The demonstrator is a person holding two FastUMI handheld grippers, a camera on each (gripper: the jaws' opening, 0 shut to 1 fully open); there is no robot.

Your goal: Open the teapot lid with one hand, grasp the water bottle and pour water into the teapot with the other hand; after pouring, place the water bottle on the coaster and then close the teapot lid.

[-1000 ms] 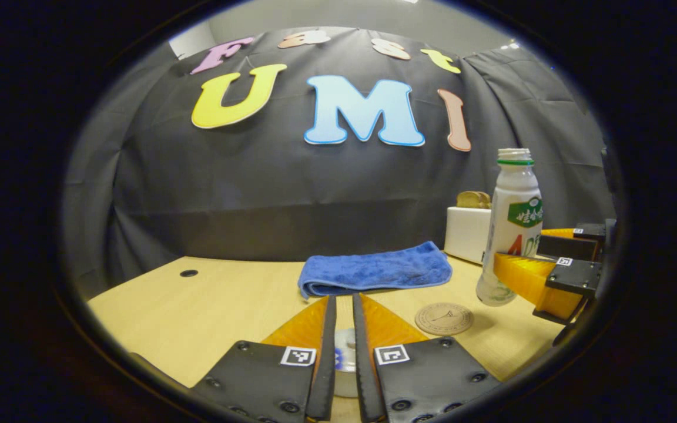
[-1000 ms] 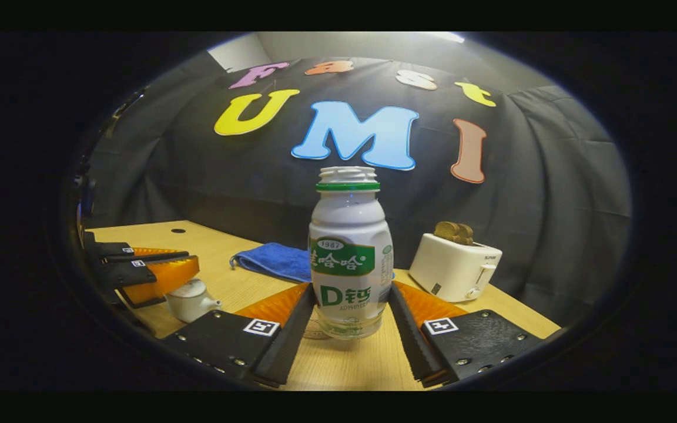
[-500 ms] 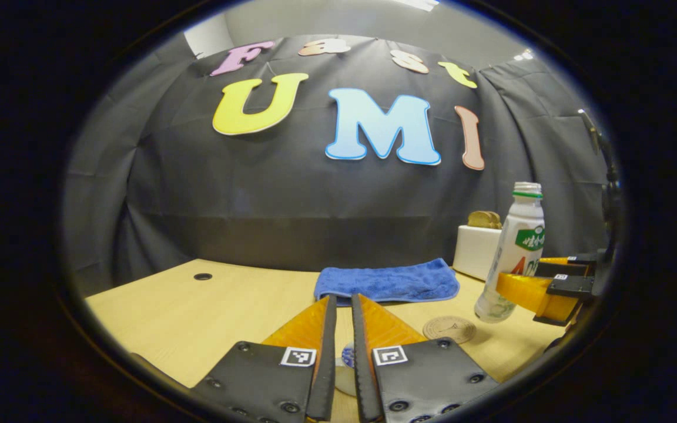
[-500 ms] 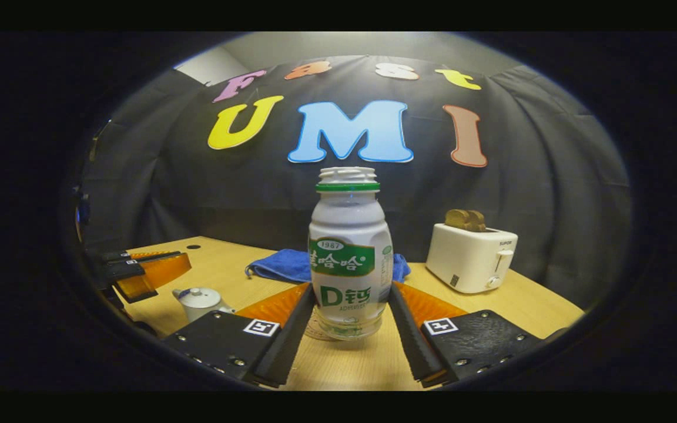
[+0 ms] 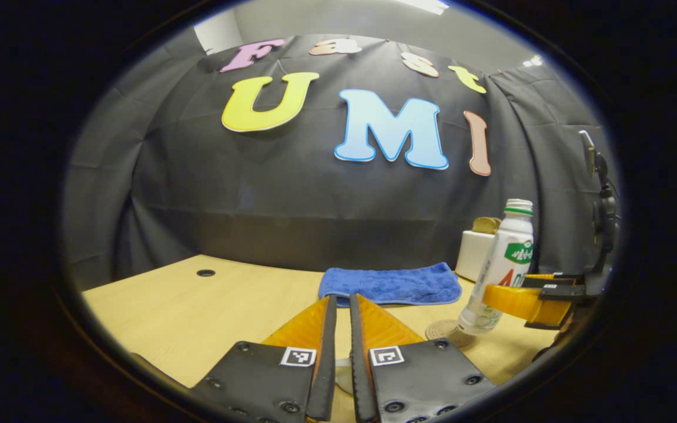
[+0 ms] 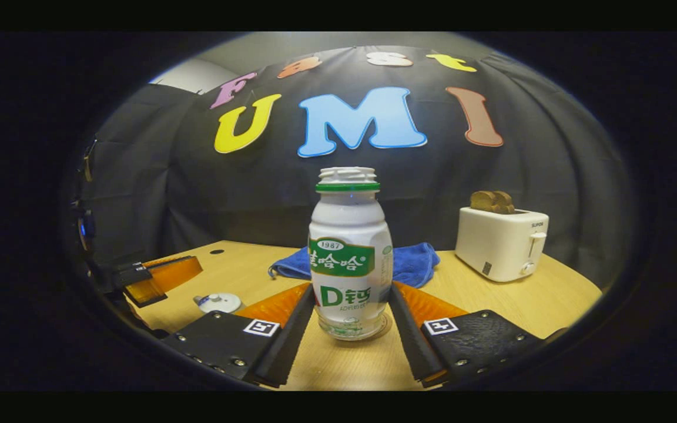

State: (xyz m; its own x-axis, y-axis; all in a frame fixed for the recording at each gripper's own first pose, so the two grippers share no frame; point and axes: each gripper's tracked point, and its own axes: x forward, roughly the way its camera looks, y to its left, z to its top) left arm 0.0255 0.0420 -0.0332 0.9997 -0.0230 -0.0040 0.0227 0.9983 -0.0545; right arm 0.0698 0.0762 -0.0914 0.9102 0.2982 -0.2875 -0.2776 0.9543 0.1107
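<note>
The right tool is level, its fingers clamped on the upright water bottle, whose base meets the coaster. The left tool sits low over the tabletop, fingers nearly closed above the teapot; whether they grip anything I cannot tell.

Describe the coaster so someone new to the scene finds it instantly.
Start at the blue towel at the back of the wooden table. Just in front of its right end lies the coaster, a flat round tan disc under the white bottle. It is the table's flattest thing.
</note>
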